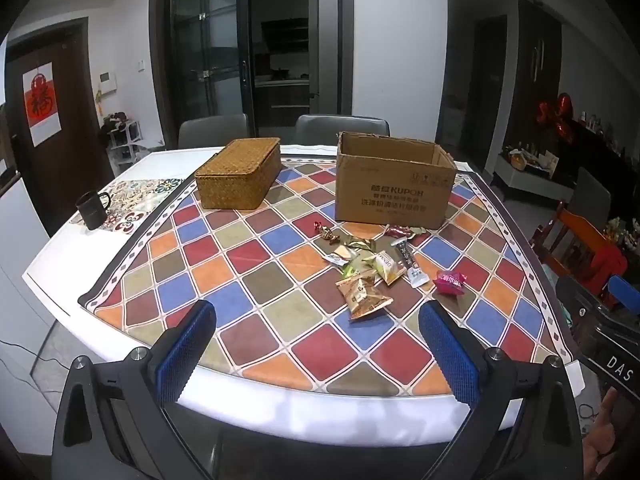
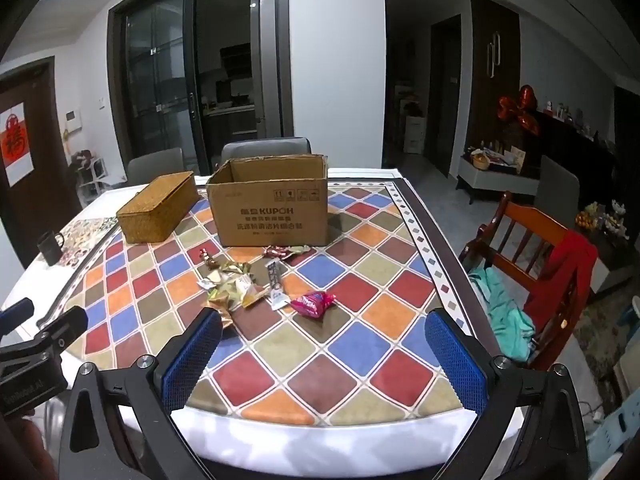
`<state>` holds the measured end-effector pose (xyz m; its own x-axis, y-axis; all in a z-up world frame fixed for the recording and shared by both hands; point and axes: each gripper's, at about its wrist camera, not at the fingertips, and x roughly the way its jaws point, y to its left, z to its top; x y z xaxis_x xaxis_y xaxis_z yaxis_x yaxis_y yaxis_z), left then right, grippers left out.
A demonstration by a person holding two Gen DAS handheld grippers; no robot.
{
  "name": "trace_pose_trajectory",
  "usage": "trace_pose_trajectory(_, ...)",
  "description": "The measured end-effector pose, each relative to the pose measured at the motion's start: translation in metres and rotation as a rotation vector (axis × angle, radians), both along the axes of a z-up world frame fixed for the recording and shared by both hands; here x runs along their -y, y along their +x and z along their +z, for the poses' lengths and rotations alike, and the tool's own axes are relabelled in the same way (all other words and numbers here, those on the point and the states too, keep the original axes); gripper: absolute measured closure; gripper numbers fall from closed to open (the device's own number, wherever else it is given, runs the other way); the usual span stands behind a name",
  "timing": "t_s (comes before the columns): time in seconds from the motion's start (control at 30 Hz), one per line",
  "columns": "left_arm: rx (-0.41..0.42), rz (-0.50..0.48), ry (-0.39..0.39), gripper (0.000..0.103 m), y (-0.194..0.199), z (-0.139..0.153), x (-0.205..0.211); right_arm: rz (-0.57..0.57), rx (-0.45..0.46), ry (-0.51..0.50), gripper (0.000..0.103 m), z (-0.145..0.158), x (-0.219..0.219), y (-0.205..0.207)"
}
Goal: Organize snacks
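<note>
Left gripper (image 1: 316,344): spread wide, empty, poised above the near edge of the surface (image 1: 280,408), short of the snacks.
Right gripper (image 2: 324,350): likewise wide and empty, ready for a first pick.
Snacks (image 1: 372,268): loose heap just in front of the cardboard box (image 1: 394,184).
Cardboard box: open-topped, likely the destination.
Wicker basket (image 1: 240,172): left of the box, lidded.

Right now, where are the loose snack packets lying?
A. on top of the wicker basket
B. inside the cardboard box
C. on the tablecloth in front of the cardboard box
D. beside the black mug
C: the snack packets lie scattered on the checkered tablecloth just in front of the open cardboard box, away from the wicker basket and the mug.
</note>
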<state>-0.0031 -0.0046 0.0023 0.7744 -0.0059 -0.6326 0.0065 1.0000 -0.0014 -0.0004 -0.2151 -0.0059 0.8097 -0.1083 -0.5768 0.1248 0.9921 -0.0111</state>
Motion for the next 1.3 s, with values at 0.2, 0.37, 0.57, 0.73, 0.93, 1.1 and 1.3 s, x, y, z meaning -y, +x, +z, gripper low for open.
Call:
trace_pose_trajectory(0.2, -0.003, -0.002, -0.001, 0.000, 0.000, 0.000, 0.001, -0.001, 0.000, 0.001, 0.000, 0.002, 0.000, 0.000)
trace_pose_trajectory(0.37, -0.004, -0.002, -0.001, 0.000, 0.000, 0.001, 0.001, -0.001, 0.002, 0.001, 0.000, 0.002, 0.000, 0.000)
trace_pose_trajectory(0.57, -0.003, -0.003, -0.002, 0.000, -0.001, 0.001, 0.000, -0.003, 0.004, 0.001, 0.000, 0.002, 0.001, -0.001)
trace_pose_trajectory(0.73, -0.004, -0.003, -0.003, 0.000, 0.000, 0.001, 0.001, -0.006, 0.006, 0.000, 0.000, 0.006, 0.005, 0.001)
trace_pose_trajectory(0.93, 0.001, -0.007, 0.001, 0.000, 0.000, 0.000, 0.002, -0.012, 0.010, -0.004, 0.000, 0.006, 0.008, 0.000)
trace_pose_trajectory(1.1, 0.001, -0.018, 0.007, 0.000, 0.003, -0.003, 0.004, -0.023, 0.015, -0.010, 0.000, 0.003, 0.009, 0.002)
trace_pose_trajectory(1.3, 0.002, -0.021, 0.004, 0.000, 0.005, -0.005, 0.005, -0.022, 0.017, -0.014, 0.000, 0.003, 0.009, 0.001)
